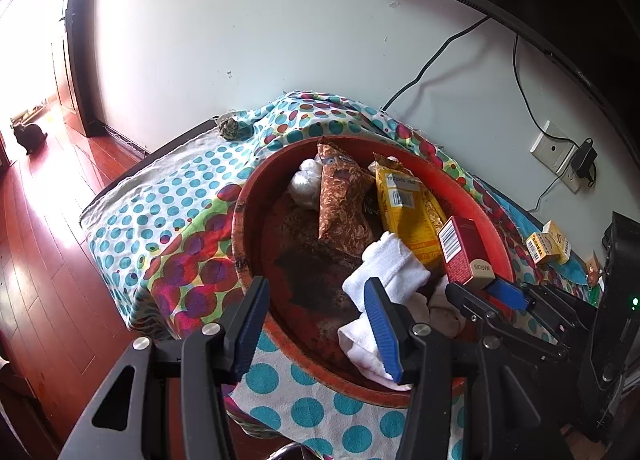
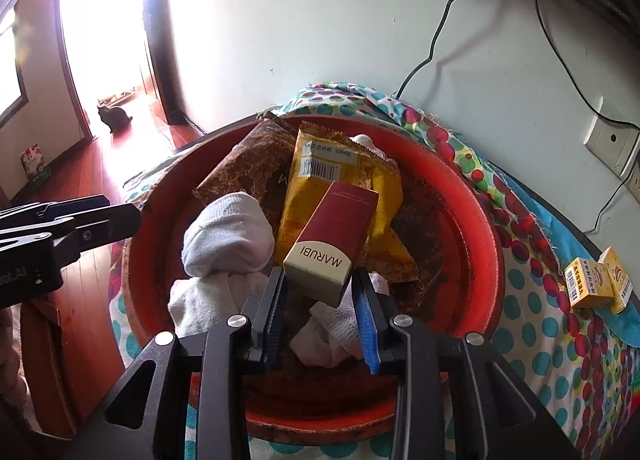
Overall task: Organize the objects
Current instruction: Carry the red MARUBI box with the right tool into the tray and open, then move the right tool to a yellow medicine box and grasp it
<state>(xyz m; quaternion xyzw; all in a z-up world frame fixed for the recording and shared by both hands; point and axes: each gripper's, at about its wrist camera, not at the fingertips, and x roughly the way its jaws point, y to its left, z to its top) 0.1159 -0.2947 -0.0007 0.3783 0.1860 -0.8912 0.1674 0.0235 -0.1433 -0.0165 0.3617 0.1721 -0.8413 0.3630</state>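
Right gripper [image 2: 322,292] clamped on one red carton [image 2: 334,238] lettered "MARUBI", held over red basin [image 2: 486,260]. Beyond fingertips: two snack packets, brown [image 2: 244,167] and yellow [image 2: 316,175] (barcodes only legible); white socks [image 2: 228,236] alongside. Two yellow boxes [image 2: 588,280] off right. Left gripper [image 1: 318,324] wide open, holding nothing.

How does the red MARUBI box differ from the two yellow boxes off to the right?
The red MARUBI box is taller, dark red with a cream end, and held over the red basin by the right hand-held gripper. The yellow boxes are squatter, lie ungripped on the dotted cloth outside the basin. All are cardboard cartons.
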